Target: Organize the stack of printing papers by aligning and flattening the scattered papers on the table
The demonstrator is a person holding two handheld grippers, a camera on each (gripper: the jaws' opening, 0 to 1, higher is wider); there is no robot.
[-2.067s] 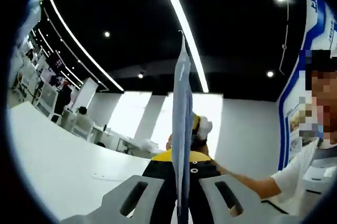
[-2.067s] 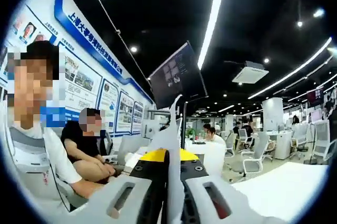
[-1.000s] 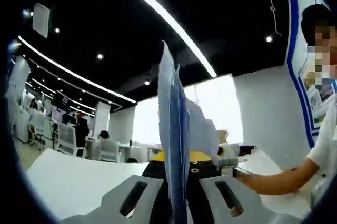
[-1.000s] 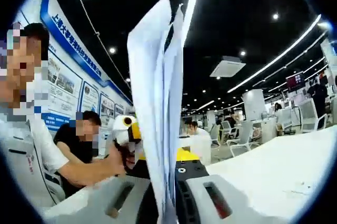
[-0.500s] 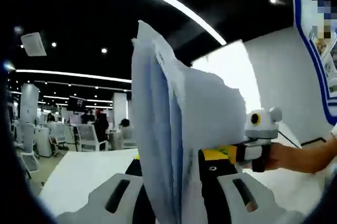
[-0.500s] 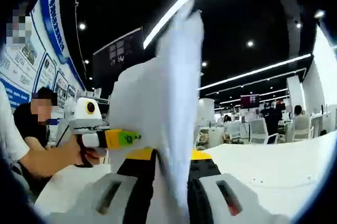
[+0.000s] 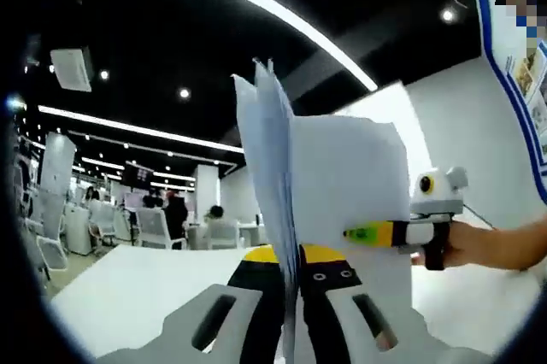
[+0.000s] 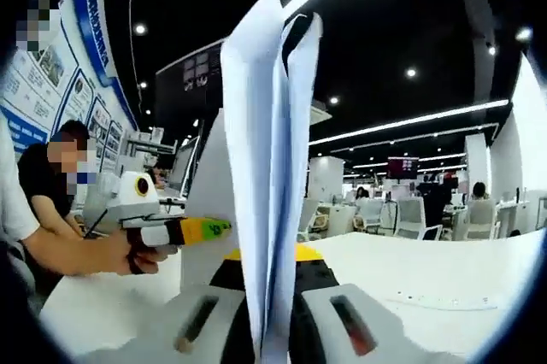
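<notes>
A stack of white printing papers (image 7: 342,184) stands upright off the white table (image 7: 120,287), and I see it edge-on. My left gripper (image 7: 289,330) is shut on its lower edge. The right gripper (image 7: 363,233), held in a hand (image 7: 479,249), reaches in from the right and pinches the sheets' side. In the right gripper view the same stack (image 8: 265,167) rises between my right gripper (image 8: 272,330), which is shut on it. The left gripper (image 8: 209,227) comes in from the left and clamps the sheets too. The top edges of the sheets are uneven and slightly fanned.
The white table (image 8: 427,278) spreads out below and to the right. Office chairs and desks (image 8: 402,214) stand beyond it. A person in black (image 8: 60,184) sits by the poster wall (image 8: 51,65). More chairs and people (image 7: 154,219) are far off.
Both views have swung from the ceiling toward the room. The sheets, widely fanned half a second ago, now stand closer together. Both grippers have kept hold of the stack.
</notes>
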